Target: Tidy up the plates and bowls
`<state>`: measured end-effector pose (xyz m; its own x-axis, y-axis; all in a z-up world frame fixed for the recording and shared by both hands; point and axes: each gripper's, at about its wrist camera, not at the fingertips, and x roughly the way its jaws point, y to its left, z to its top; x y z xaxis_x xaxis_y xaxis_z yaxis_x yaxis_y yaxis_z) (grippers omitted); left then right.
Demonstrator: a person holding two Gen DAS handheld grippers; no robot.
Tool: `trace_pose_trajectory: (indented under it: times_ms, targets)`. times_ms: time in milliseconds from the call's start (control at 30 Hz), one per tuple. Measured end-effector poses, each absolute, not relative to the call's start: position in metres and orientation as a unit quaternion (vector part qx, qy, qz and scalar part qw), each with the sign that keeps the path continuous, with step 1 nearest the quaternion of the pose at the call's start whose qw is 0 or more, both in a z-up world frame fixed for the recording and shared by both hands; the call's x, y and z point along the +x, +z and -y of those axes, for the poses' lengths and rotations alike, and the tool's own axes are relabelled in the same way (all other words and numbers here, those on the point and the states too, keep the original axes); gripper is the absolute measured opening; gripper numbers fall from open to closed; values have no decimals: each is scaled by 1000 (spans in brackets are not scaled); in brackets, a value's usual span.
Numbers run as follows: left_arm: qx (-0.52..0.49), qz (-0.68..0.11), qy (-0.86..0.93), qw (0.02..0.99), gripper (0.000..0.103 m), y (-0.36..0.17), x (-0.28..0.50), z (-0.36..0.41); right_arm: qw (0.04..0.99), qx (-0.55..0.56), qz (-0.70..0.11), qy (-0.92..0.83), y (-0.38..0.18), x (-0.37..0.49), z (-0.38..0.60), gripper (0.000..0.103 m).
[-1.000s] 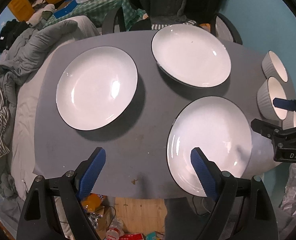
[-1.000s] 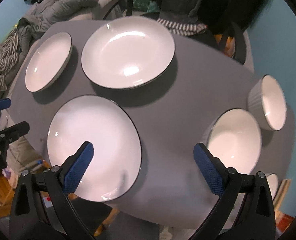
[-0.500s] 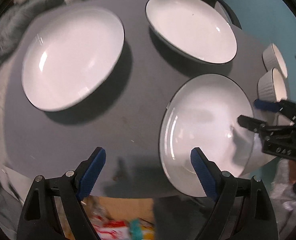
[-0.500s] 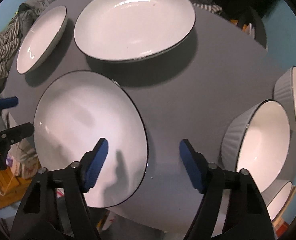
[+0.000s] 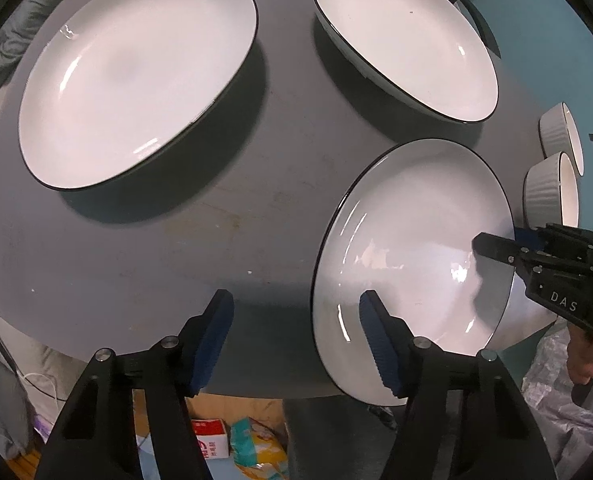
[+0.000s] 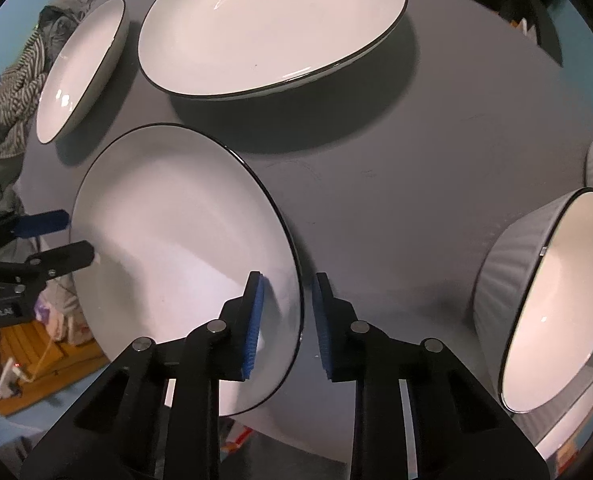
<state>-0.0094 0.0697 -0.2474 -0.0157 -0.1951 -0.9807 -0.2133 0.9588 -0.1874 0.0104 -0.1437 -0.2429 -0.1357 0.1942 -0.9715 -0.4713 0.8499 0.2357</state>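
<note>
Since the earlier frame the right claw (image 6: 286, 320) is narrowed astride the near plate's (image 6: 168, 248) 3 o'clock rim, unclamped; the left claw (image 5: 296, 340) is half-open at 9, readying a two-sided lift off the worktop (image 6: 396, 184).

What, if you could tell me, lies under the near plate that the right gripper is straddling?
The near plate overhangs the gray table edge. Its far part sits on the tabletop, and floor clutter shows below. The surface directly beneath is hidden.

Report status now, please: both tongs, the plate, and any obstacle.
Right tongs straddling near plate rim, not clamped. Left tongs open at same plate's other side. Two more plates and bowls on grey table; nothing blocking.
</note>
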Motion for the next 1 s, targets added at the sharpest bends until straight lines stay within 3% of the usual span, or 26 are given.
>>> trace_pose_trajectory:
  times_ms: [100,233,300,400,1000]
  targets:
    - [-153,-718,12,679,49,-251,-10,-73,636,-82,-721,261,-242,13,145,23]
    - [-170,-726,11,666,38,-256,-5,-74,624,-79,-730,267,-242,21,146,21]
    - [-174,-731,11,660,28,-260,-5,-75,620,-78,-733,269,-245,38,144,21]
    - [-180,-733,6,656,24,-262,-4,-76,616,-81,-734,274,-244,39,142,21]
    - [-176,-736,10,654,21,-261,0,-77,600,-67,-752,266,-259,45,135,19]
